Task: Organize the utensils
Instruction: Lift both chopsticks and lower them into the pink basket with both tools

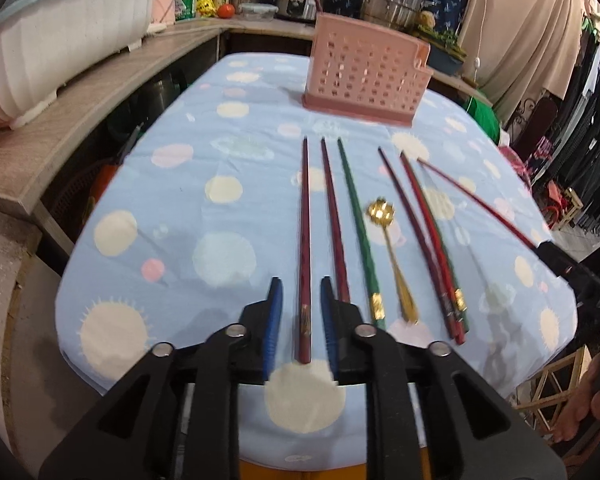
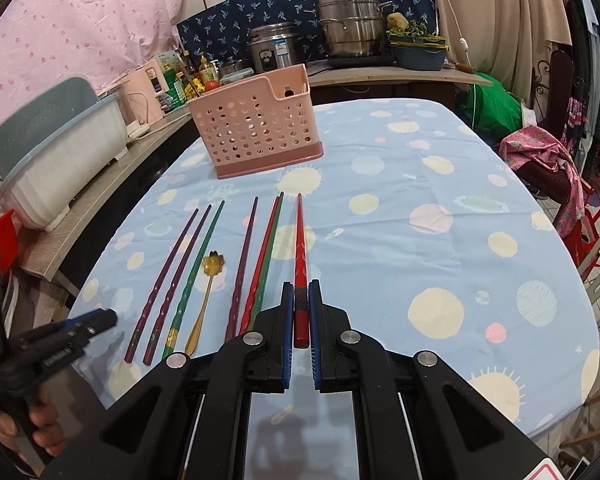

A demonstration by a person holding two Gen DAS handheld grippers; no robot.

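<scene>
Several chopsticks lie side by side on the blue dotted tablecloth (image 1: 180, 208), with a gold flower-headed spoon (image 1: 392, 256) among them. A pink perforated utensil basket (image 1: 364, 76) stands behind them; it also shows in the right wrist view (image 2: 256, 128). My left gripper (image 1: 300, 284) is open, its jaws either side of the leftmost dark red chopstick (image 1: 304, 240) lying on the cloth. My right gripper (image 2: 300, 286) is shut on a bright red chopstick (image 2: 300, 248) near its thick end. The left gripper (image 2: 100, 318) also shows in the right wrist view.
A white and blue dish rack (image 1: 60, 40) sits on the wooden counter (image 1: 72, 120) to the left. Pots, a rice cooker (image 2: 272, 46) and bottles stand on the counter behind the table. A chair with pink cloth (image 2: 540, 160) stands on the right.
</scene>
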